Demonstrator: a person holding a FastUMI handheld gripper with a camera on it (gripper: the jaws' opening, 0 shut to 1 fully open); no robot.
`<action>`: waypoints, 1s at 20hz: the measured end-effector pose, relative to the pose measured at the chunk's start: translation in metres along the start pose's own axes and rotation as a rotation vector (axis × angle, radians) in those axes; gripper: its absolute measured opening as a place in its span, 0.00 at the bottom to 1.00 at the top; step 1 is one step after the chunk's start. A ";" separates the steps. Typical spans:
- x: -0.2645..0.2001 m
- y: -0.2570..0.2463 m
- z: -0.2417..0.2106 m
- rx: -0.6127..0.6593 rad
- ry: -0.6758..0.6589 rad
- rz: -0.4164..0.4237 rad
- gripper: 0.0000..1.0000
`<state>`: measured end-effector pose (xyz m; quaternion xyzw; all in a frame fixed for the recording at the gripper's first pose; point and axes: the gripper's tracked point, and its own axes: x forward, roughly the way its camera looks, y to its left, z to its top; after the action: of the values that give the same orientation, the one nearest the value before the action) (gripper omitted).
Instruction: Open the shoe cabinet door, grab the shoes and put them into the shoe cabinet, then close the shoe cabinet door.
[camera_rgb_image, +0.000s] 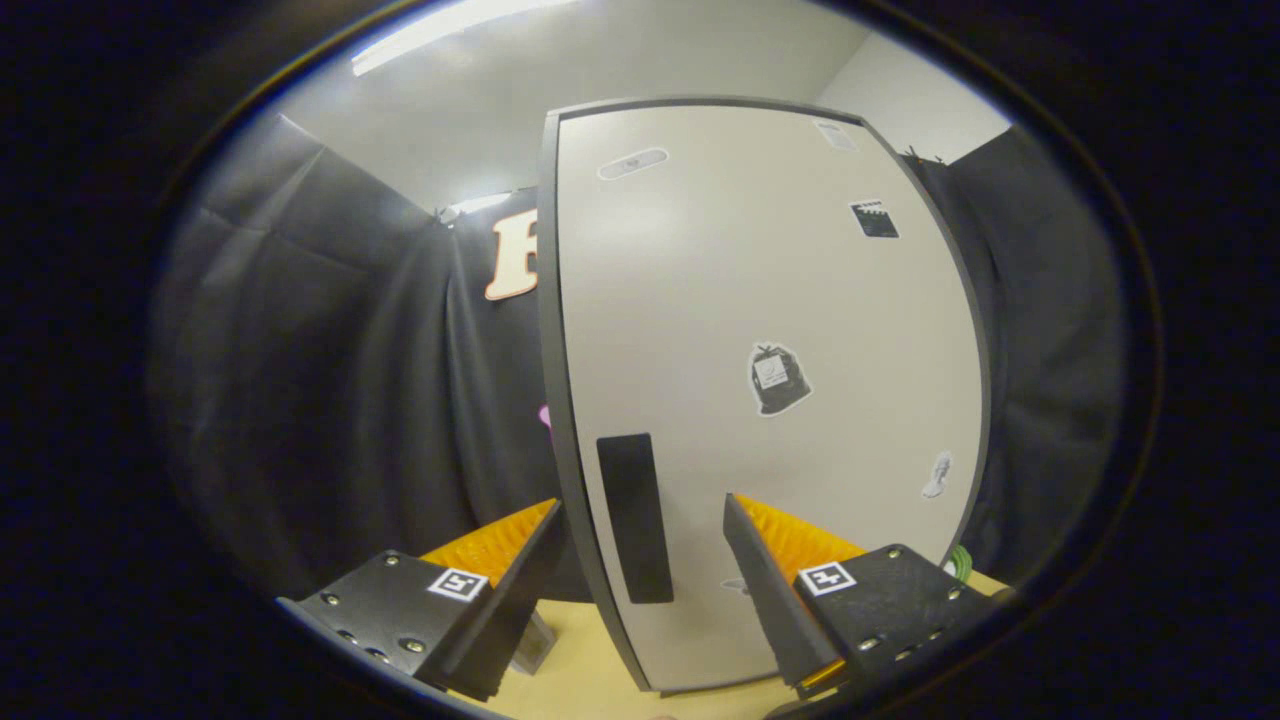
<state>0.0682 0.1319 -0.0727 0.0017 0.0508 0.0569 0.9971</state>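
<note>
Looking along my claw (640, 525), its fingers are spread wide, holding nothing. The shoe cabinet door (770, 330) stands shut just ahead, its dark handle strip (634, 517) between my fingertips, near the door's left edge. I judge I should hook that edge squarely, then swing outward slowly.

Gripper cam, close, facing cabinet door (770, 380)
</note>
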 end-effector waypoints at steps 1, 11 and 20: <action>0.005 -0.002 -0.002 -0.006 0.007 -0.006 0.97; 0.027 0.008 -0.017 -0.088 0.040 0.014 0.44; 0.016 0.007 -0.017 -0.084 0.055 -0.004 0.26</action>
<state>0.0817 0.1405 -0.0911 -0.0420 0.0757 0.0569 0.9946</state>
